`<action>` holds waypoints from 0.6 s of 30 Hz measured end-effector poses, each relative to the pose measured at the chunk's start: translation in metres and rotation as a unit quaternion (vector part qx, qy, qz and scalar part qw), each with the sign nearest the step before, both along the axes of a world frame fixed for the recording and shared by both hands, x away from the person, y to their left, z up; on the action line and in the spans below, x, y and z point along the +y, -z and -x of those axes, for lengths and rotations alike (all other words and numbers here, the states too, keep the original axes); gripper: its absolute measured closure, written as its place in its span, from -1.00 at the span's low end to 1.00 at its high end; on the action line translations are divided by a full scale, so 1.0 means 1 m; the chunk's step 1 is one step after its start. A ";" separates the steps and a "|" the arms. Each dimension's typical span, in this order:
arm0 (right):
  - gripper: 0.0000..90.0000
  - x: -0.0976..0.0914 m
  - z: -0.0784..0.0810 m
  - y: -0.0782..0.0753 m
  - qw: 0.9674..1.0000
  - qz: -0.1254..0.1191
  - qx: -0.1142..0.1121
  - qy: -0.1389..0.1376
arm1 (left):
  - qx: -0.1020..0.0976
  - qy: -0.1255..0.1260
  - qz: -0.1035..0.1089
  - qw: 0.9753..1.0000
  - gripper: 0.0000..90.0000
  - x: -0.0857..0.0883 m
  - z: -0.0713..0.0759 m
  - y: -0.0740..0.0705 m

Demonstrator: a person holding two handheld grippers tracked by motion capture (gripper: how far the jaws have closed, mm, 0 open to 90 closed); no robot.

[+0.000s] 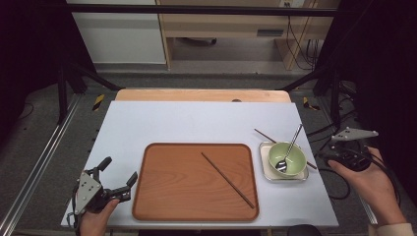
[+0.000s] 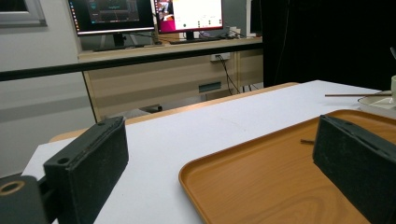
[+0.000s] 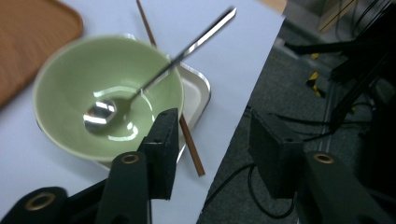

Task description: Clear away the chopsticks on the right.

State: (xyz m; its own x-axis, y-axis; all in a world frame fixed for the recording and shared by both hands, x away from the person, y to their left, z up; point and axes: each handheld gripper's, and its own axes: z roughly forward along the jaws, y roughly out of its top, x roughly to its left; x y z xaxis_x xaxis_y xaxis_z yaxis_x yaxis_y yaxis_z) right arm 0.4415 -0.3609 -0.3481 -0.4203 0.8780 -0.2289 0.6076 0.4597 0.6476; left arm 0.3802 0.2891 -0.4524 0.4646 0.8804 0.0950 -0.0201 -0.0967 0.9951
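bench (image 1: 196,123): white sheet over wood, dark floor around
bowl (image 1: 287,160): green, right, on metal tray (image 1: 264,147), spoon (image 1: 290,147) inside
left gripper (image 1: 118,178): jaws released, near-left
right gripper (image 3: 212,149): jaws apart, empty, off right edge
room: monitors (image 2: 144,16) on far desk

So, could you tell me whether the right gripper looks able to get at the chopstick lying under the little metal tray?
Probably yes: the right gripper hangs open at the table's edge, beside the chopstick's free end, which pokes out past the metal tray, with nothing between.
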 end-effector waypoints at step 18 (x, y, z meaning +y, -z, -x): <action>0.44 -0.011 -0.031 0.080 0.990 0.059 0.123 -0.040 | 0.001 -0.003 -0.001 1.000 -0.93 0.001 -0.001 0.001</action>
State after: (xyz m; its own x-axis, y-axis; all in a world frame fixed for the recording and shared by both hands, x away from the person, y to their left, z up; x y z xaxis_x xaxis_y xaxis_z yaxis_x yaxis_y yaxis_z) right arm 0.4723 -0.3724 -0.4282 -0.5438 0.8125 -0.2103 0.6984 0.5770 0.4234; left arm 0.3807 0.2903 -0.4529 0.4597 0.8828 0.0968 -0.0180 -0.0997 0.9949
